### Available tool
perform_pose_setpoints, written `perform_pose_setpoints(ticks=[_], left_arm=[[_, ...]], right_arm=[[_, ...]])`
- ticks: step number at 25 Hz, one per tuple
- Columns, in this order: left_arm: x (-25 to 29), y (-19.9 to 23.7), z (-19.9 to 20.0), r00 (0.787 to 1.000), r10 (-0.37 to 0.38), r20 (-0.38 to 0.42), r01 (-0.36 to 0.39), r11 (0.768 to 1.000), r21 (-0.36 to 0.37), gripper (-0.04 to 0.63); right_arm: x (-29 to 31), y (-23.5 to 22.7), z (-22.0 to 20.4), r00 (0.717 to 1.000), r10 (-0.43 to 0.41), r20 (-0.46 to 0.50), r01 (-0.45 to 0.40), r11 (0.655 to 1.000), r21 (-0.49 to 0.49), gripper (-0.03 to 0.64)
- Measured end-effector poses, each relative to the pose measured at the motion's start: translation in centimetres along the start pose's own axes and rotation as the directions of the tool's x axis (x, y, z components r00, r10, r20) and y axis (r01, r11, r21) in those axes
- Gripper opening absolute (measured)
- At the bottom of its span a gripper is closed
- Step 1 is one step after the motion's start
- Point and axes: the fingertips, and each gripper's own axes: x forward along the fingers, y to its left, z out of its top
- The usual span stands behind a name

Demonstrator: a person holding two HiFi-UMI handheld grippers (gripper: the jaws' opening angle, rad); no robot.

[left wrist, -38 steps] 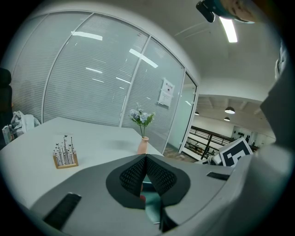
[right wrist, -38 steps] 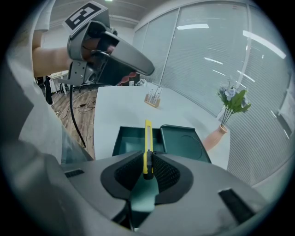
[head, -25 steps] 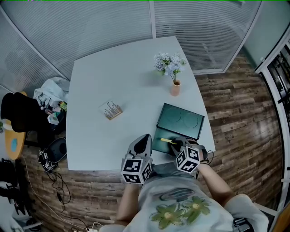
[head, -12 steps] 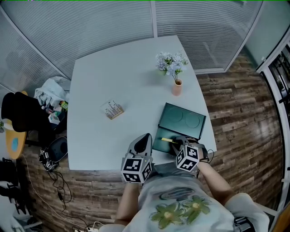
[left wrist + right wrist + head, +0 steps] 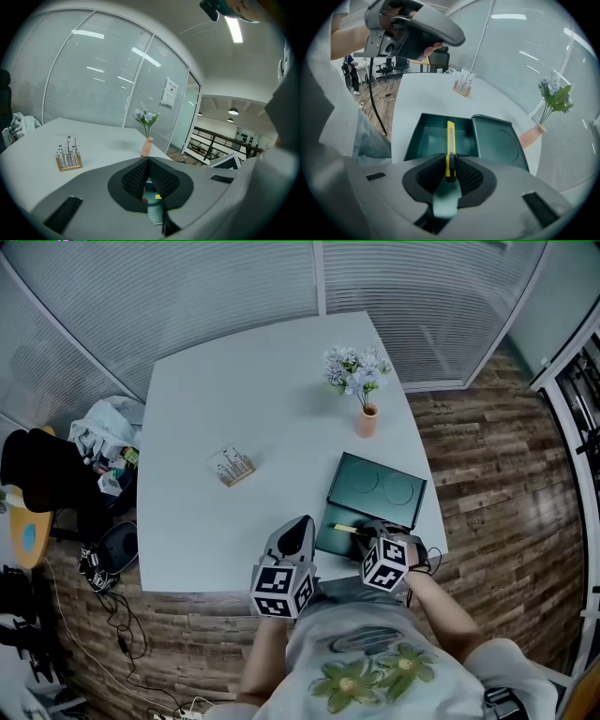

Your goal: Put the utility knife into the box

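While right gripper (image 5: 450,171) jaws clamp yellow utility knife (image 5: 450,143) by rear end, front end pointing out over open tray of dark green box (image 5: 429,140). Knife over tray; cannot tell whether tip touches floor. Hinged lid (image 5: 499,140) lies open beside tray on white surface (image 5: 234,399). Left gripper (image 5: 302,525) jaws pressed together, holding nothing, near box's left edge. Judgement: pick-up and carry look done; task late stage. Left to do: lower knife into tray, open jaws, withdraw.
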Motion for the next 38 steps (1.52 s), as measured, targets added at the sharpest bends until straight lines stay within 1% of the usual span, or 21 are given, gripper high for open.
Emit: perform_pose_setpoints(ticks=[12, 26, 38], left_arm=[[0.7, 0.0, -0.1, 1.000, -0.013, -0.007, 0.013, 1.000, -0.007, 0.000], [1.4, 0.4, -0.2, 1.000, -0.002, -0.014, 0.002, 1.000, -0.017, 0.000], [1.2, 0.9, -0.4, 1.000, 0.001, -0.020, -0.001, 1.000, -0.017, 0.000]], right_arm=[[1.6, 0.1, -0.8, 0.999, 0.012, -0.047, -0.012, 1.000, 0.007, 0.071], [3.1, 0.2, -2.0, 0.993, 0.041, -0.108, -0.039, 0.999, 0.019, 0.071], [4.5, 1.3, -2.5, 0.986, 0.075, -0.150, -0.072, 0.997, 0.021, 0.072]])
